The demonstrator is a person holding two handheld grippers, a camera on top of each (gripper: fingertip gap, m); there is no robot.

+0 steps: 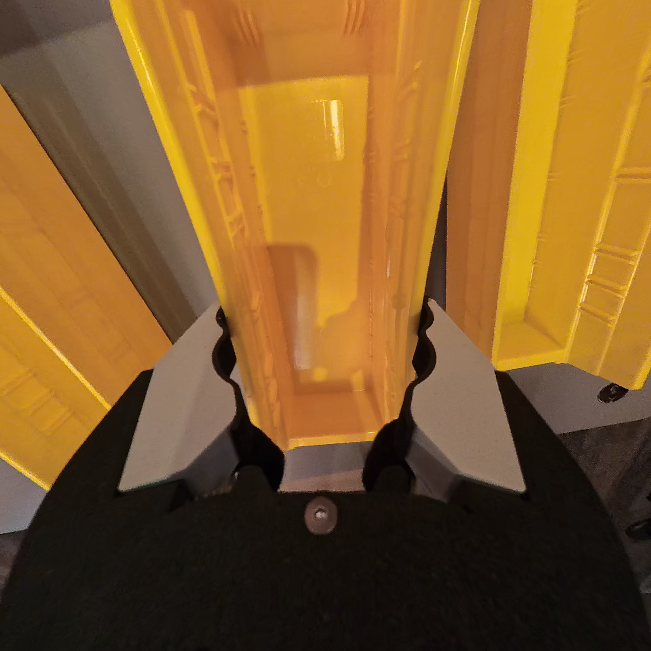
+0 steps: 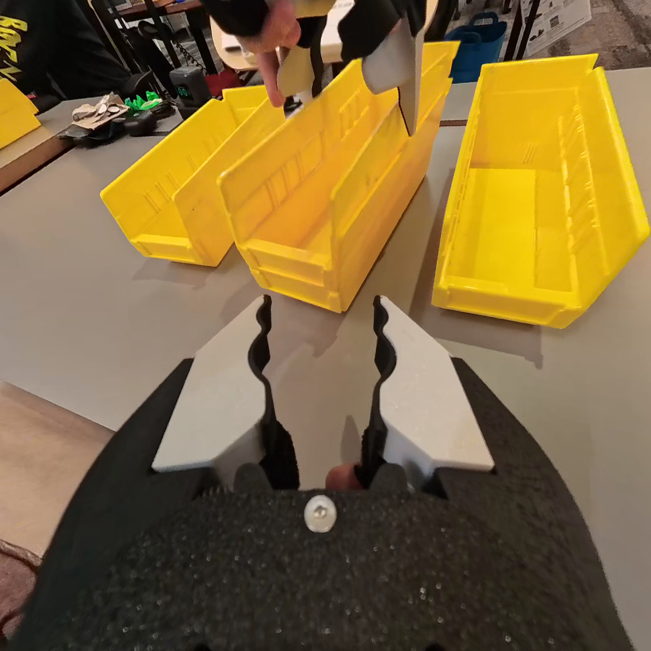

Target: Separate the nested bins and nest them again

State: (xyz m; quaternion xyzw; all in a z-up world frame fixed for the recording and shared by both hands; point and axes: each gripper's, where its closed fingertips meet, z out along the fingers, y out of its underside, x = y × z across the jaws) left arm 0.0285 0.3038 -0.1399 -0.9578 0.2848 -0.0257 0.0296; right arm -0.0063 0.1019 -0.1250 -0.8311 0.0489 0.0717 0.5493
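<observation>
Several yellow plastic bins stand on the grey table [image 2: 105, 299]. The middle bin [image 2: 317, 211] sits nested in another bin [image 2: 296, 292] and is tilted, its far end raised. My left gripper [image 1: 324, 308] straddles that far end, a finger on each side wall, and is shut on the bin [image 1: 317, 176]; it also shows in the right wrist view [image 2: 352, 112]. My right gripper [image 2: 322, 299] is open and empty, just above the table in front of the nested pair. Single bins stand to the left [image 2: 169, 197] and right [image 2: 528, 211].
A person's hand [image 2: 278, 35] holds the left gripper. Clutter [image 2: 116, 112] lies at the table's back left, beside another yellow bin [image 2: 14, 112]. A blue tub [image 2: 475, 38] stands beyond the table. In the left wrist view, bins flank the held one on the left [image 1: 53, 281] and right [image 1: 563, 176].
</observation>
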